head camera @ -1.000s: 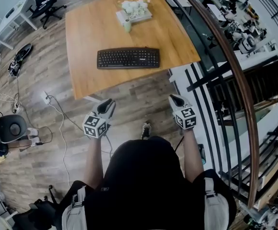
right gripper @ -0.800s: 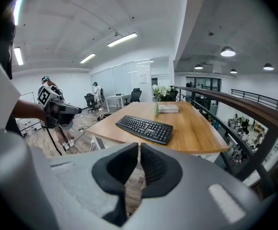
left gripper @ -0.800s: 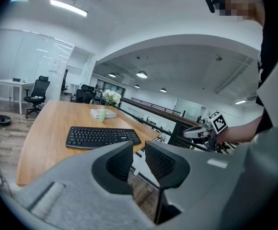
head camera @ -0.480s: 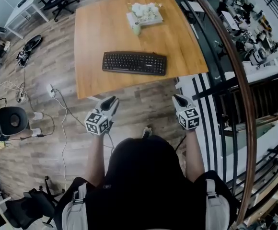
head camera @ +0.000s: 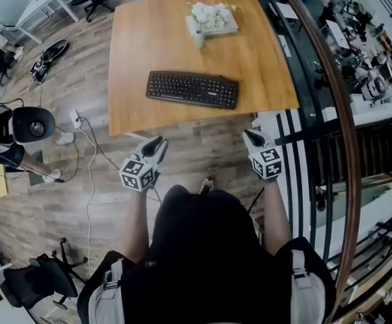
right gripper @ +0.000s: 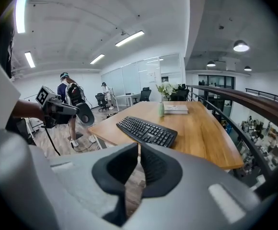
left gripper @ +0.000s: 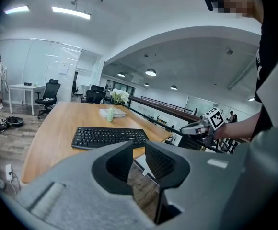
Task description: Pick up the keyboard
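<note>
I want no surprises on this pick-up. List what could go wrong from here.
1. The left gripper and right gripper are both shut and short of the table. Unless opened, they would likely shove the keyboard rather than grasp it.
2. The keyboard is long and flat, so a grip at one end may let it tilt or slip.
3. A shove away could slide it toward the vase behind it.

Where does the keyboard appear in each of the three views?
Head view: keyboard upper centre, on the table.
Left gripper view: keyboard left of centre, slightly below the middle.
Right gripper view: keyboard near centre, slightly below the middle.
Shared landmark: the vase of white flowers beyond it.
</note>
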Motion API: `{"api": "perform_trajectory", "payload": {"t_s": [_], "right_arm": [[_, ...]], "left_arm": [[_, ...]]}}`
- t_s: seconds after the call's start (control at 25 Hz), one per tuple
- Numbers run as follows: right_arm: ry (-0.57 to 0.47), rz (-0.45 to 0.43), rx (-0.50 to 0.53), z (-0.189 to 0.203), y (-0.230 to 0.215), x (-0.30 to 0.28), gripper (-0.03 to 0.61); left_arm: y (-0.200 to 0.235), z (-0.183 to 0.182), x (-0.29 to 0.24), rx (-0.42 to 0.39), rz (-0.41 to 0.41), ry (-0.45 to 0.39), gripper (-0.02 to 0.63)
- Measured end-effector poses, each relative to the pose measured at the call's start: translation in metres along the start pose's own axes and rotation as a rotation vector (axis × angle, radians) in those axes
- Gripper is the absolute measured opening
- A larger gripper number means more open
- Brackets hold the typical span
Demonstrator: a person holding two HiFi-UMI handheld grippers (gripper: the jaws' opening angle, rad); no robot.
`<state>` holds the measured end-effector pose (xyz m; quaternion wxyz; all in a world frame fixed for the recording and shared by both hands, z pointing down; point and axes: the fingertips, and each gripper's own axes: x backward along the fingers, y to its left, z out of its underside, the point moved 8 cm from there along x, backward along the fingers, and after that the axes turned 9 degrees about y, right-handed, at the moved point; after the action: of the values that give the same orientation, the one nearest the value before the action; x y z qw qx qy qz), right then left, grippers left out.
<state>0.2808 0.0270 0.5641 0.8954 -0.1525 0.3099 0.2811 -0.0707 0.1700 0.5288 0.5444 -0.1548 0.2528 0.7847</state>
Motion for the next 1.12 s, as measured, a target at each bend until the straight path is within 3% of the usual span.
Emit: {"api": "perform_trajectory", "payload": {"t_s": [0.6,1.12], "right_arm": [[0.015,0.025,-0.024,0.023,-0.004,0.016,0.018],[0.025,0.050,-0.028,0.011,-0.002,0.001,0.018]], "left_arm": [[-0.009,0.003,-0.012,-0.010,0.021,-0.007,0.087],[0.015,-0.001,-0.021,-0.006,0.039,-0.012,0.087]]}}
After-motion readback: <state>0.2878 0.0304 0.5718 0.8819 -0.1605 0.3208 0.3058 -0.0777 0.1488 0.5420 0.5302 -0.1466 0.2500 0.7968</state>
